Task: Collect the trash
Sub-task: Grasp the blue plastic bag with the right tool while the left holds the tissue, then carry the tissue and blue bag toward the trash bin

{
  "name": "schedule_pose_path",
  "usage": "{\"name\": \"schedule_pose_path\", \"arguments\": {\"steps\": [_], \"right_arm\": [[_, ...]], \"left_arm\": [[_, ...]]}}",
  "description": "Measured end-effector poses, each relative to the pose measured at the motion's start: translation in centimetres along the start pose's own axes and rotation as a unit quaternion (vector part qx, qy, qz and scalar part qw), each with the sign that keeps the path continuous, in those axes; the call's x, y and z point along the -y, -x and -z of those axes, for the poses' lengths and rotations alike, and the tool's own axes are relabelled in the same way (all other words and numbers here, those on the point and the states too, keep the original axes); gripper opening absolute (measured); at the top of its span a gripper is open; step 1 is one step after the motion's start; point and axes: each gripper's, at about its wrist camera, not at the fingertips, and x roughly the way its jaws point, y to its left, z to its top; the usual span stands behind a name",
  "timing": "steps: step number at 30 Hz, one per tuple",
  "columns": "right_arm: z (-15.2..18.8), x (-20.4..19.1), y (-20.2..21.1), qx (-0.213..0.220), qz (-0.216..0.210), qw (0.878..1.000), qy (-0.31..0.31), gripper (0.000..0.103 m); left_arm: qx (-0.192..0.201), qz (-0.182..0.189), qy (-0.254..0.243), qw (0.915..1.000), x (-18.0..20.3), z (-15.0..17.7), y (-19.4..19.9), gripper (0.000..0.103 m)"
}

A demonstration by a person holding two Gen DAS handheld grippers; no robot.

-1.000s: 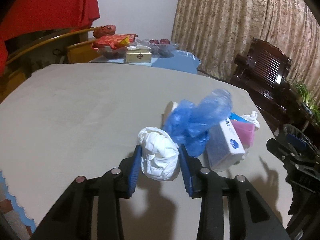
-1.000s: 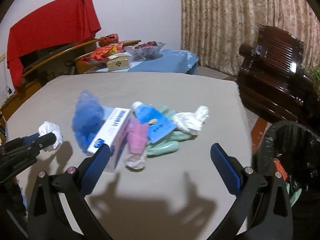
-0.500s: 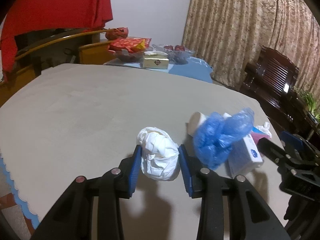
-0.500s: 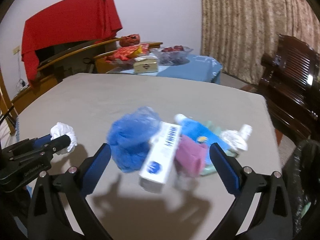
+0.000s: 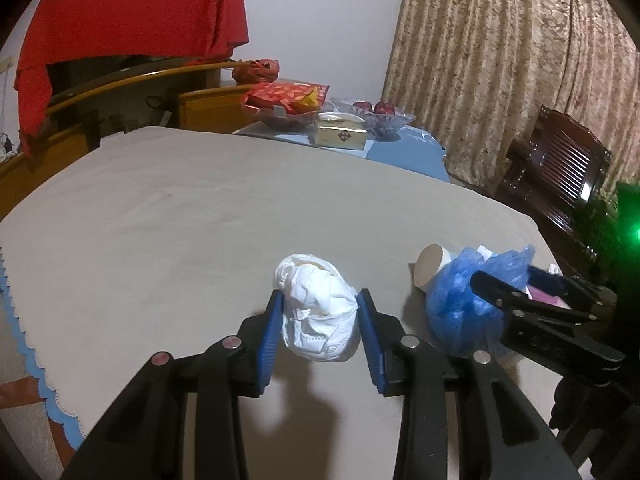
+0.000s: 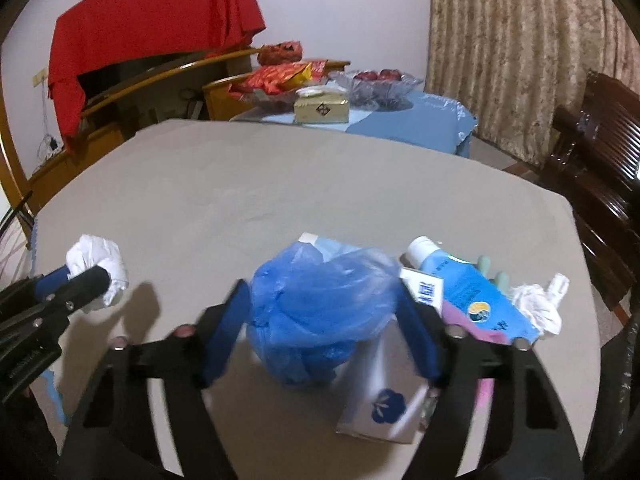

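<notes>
Grey table (image 5: 168,216), red cloth (image 5: 132,12), patterned curtain (image 5: 500,64).

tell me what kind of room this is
Most likely a home living or dining room: heavy patterned curtains, a dark carved wooden chair, and a side table with a fruit bowl and snacks.

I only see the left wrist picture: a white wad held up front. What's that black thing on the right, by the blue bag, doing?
Observer: That is the right gripper. Its jaws stand on either side of the blue bag, but I cannot tell whether they are squeezing it.
Operator: Is anything hiding behind that bag?
Observer: Yes, a blue tube with a white cap lies just to the bag's right.
</notes>
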Motion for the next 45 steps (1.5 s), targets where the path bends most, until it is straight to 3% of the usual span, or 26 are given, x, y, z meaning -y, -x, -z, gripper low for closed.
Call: {"name": "schedule_pose_path", "arguments": {"steps": [1,3,6,9,19,26,45], "right_arm": [[0.0,-0.1,-0.3,-0.006,-0.004,1.0,0.002,0.052],[0.1,-0.2,-0.5,-0.015,-0.016,1.0,0.003,0.032],[0.3,-0.3,-0.1,-0.019,-0.032,0.999,0.005,0.015],[0.1,0.0,0.8,-0.013,-0.046,0.999,-0.001,0.01],[-1.8,0.9,6.2,0.04,-0.071,0.997,-0.006,0.009],[-2.3,1.8,9.6,0.065,-0.066,0.996,-0.003,0.009],[1.1,10.6,18.4,0.101,-0.004,0.993,-0.052,0.009]], "left_arm": [[0.0,0.0,0.002,1.0,-0.2,-0.2,0.0,0.037],[0.001,0.0,0.003,1.0,-0.2,-0.2,0.0,0.037],[0.001,0.001,0.0,1.0,-0.1,-0.3,0.1,0.037],[0.003,0.003,-0.002,1.0,0.1,-0.3,0.4,0.037],[0.023,0.014,-0.012,0.9996,1.8,-1.4,2.3,0.037],[0.04,0.028,-0.021,0.9986,4.1,-2.6,4.2,0.037],[0.054,0.1,-0.066,0.9914,13.5,-3.2,6.6,0.037]]}}
